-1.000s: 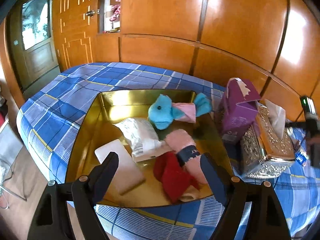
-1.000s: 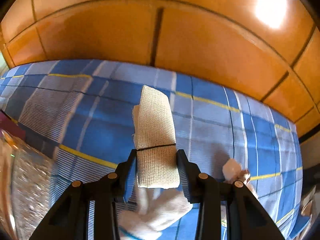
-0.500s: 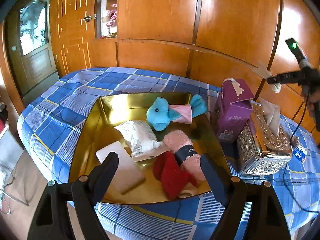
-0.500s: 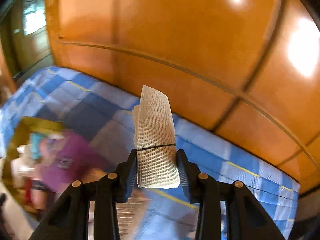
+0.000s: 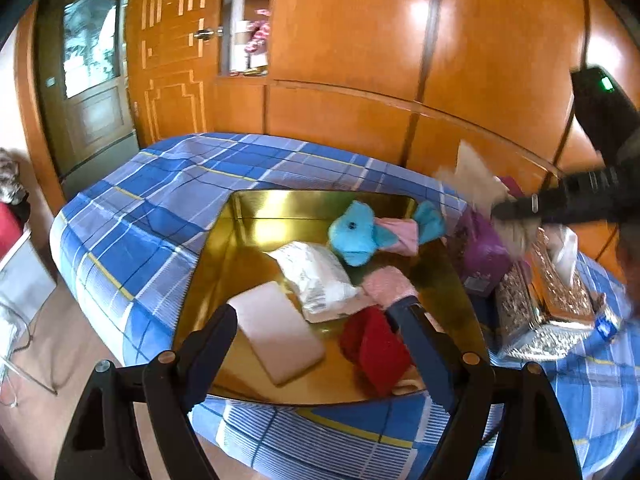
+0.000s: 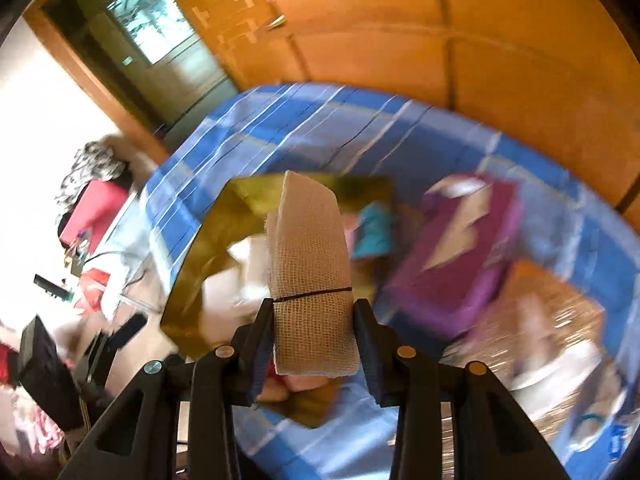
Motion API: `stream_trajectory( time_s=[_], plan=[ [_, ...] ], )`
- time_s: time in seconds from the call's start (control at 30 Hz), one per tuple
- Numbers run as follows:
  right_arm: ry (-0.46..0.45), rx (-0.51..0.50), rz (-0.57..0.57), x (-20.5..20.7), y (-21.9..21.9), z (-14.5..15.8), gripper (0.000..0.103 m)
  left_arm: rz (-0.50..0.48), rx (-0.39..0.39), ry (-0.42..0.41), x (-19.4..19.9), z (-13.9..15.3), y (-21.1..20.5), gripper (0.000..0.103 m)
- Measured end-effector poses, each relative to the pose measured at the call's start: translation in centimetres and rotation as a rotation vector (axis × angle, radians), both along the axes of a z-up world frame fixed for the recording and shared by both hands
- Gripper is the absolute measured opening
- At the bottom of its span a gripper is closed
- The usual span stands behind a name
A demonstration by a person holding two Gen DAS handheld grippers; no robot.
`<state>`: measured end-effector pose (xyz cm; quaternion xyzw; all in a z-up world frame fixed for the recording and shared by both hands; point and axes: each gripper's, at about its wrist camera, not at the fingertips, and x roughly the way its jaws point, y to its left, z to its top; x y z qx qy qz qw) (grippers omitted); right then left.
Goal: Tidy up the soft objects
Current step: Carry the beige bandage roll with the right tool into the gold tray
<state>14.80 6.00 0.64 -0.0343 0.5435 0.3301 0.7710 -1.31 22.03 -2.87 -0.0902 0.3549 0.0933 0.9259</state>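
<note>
**Inspector:** While the right hand-held gripper (image 6: 314, 344) is raised above the bench (image 5: 168, 184), what does it carry?

**Assistant:** A folded gauze cloth (image 6: 310, 276), bound with a thin black band and clamped upright between both fingers. It hangs over the gold tray (image 6: 208, 240); that view is blurred.

**Inspector:** And the left hand-held gripper (image 5: 316, 348)?

**Assistant:** Spread wide with nothing between its fingers, low at the tray's near edge and pointing over it.

**Inspector:** Tray contents?

**Assistant:** A blue plush toy (image 5: 354, 234) with a pink cloth (image 5: 400, 232) at the far side, a white packet (image 5: 316, 280) in the middle, a pale pink pad (image 5: 276, 336) at near left, a pink fuzzy piece (image 5: 386, 284) and a red cloth (image 5: 372, 348) at near right.

**Inspector:** Beside the tray?

**Assistant:** A purple tissue box (image 5: 480, 252), then an ornate metallic tissue holder (image 5: 548, 312), both to its right.
</note>
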Motion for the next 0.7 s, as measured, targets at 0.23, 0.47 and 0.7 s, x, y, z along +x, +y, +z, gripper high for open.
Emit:
stream_trajectory(
  time_s=[0.23,0.47,0.7],
  plan=[
    [-0.047,-0.029,0.002,-2.9,3.3,-4.5,0.038,0.090,-0.021,-0.007,-0.4,0.0,3.1,0.084],
    [-0.023,-0.047,0.067,-4.6,7.7,-8.6,0.038,0.116,-0.021,-0.029,-0.7,0.2,3.8,0.084],
    [-0.115,-0.203,0.034,-4.8,8.4,-10.7,0.039,0.097,-0.011,-0.032,-0.7,0.3,3.1,0.085]
  ],
)
